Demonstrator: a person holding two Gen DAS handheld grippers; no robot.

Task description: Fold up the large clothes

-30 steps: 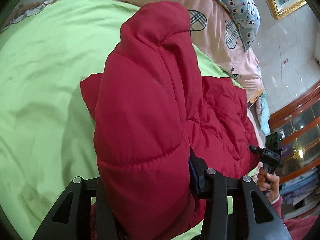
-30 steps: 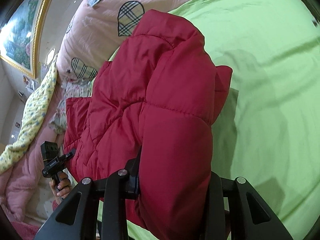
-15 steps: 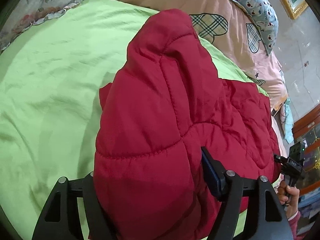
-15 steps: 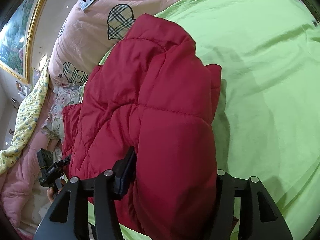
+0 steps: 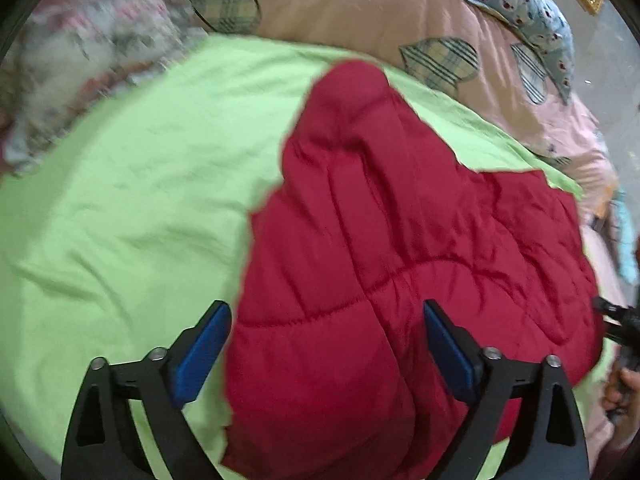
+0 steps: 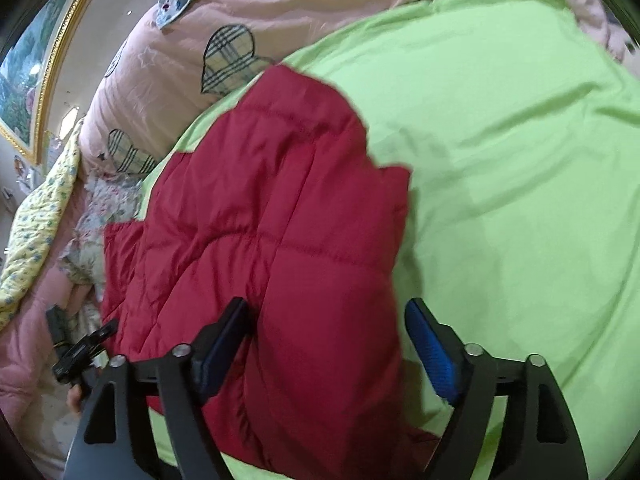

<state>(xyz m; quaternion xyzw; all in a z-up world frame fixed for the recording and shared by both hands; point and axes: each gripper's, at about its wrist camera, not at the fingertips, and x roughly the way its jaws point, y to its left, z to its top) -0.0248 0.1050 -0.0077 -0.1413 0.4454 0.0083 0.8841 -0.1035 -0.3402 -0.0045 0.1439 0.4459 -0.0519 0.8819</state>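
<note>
Jacket edge lies between both spread hand-held grippers, sheet alongside.

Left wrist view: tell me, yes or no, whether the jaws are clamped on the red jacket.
No: the left gripper is open, its blue pads apart from the red jacket.

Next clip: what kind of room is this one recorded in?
Most likely a home bedroom. A red padded jacket lies on a bed covered by a green sheet, a pink quilt with plaid hearts is bunched behind it, and a gold-framed picture hangs on the wall.
</note>
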